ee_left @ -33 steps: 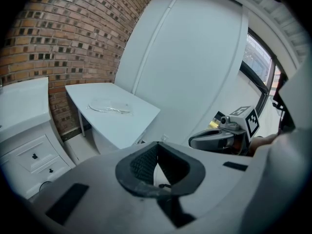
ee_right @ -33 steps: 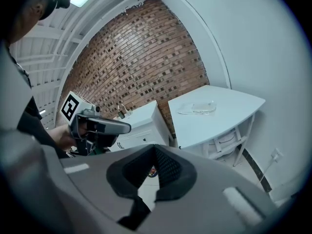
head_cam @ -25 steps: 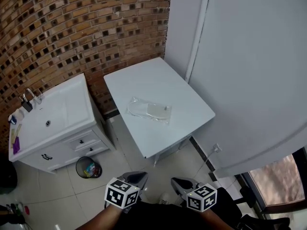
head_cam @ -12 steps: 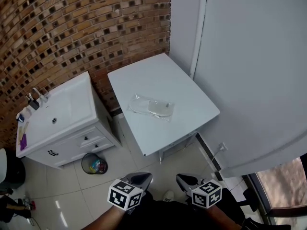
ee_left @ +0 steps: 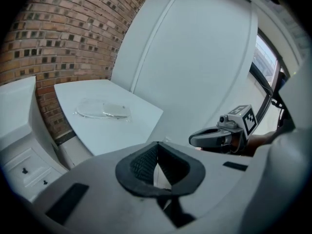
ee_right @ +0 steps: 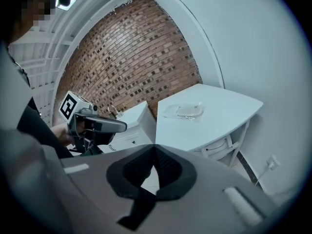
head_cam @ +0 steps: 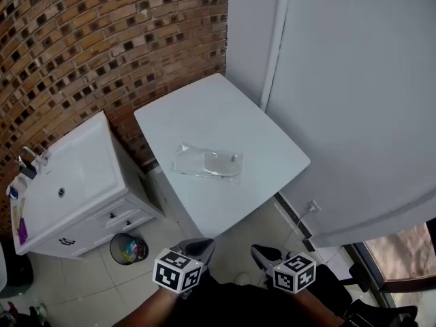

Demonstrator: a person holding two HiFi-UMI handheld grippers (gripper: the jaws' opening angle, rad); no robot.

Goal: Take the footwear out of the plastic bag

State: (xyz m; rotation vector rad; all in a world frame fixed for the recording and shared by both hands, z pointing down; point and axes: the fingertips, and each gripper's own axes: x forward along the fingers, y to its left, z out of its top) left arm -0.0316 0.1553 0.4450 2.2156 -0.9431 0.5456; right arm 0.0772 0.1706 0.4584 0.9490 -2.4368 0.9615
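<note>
three views, one moment. head view: the plastic bag point(head_cam: 208, 162) holding pale footwear point(head_cam: 222, 161) lies flat at mid-table point(head_cam: 225, 107), long axis across the picture, toe end unclear. the left gripper point(head_cam: 197, 246) and right gripper point(head_cam: 263, 255) hang short of the table. a waste bin point(head_cam: 127, 248) shows here alone. left gripper view: jaws together, empty, with a window point(ee_left: 265, 67) right of the table. right gripper view: jaws together, empty, with a brick wall point(ee_right: 131, 57) behind the table.

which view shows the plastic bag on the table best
The head view: it looks down on the plastic bag, showing its whole outline and the pale footwear inside. The left gripper view sees it flattened at a shallow angle; the right gripper view sees it small and far off.
</note>
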